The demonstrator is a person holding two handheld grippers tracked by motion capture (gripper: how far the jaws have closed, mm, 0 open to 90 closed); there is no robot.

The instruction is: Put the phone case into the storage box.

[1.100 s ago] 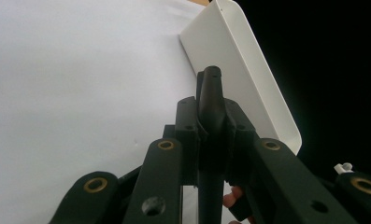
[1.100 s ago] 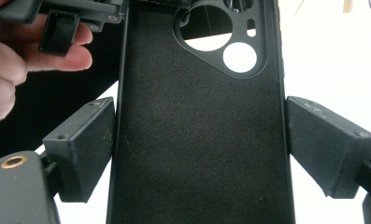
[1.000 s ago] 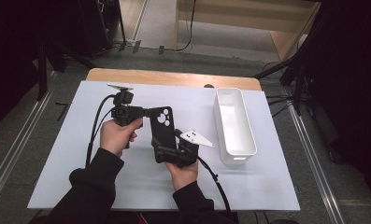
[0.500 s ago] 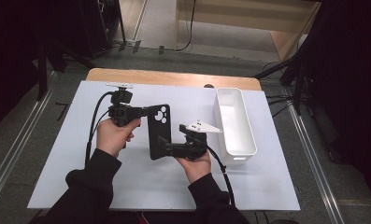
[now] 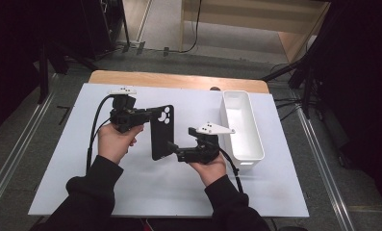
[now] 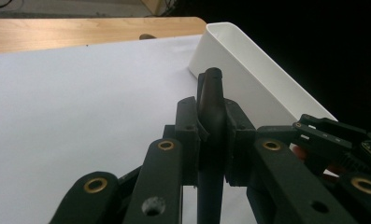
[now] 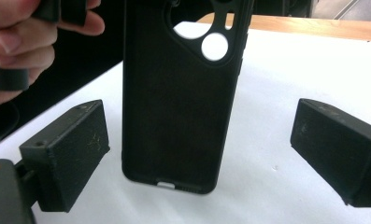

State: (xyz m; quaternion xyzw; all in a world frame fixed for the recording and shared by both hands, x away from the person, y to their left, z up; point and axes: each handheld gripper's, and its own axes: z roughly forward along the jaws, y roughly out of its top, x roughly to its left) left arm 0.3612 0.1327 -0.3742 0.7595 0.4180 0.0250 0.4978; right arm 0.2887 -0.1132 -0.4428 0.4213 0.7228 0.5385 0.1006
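Left gripper [image 5: 147, 114] clamps black phone case [image 5: 161, 132] above the white table [image 5: 131, 192].
Right gripper [image 5: 171, 147] jaws, just narrowed, stand apart beside the case's lower end; white tray [image 5: 241, 126] nearby.

From the high view we look forward and down on the whole tabletop [image 5: 131, 192], both forearms coming in from the bottom edge. The left gripper view sits low and very near, looking along its own jaws across the white surface toward the white bin [image 6: 248, 79]. The right gripper view faces the black phone case [image 7: 183, 107] at close range. We share that phone case [image 5: 161, 132] with the high view, and the bin [image 5: 241, 125] links high and left views
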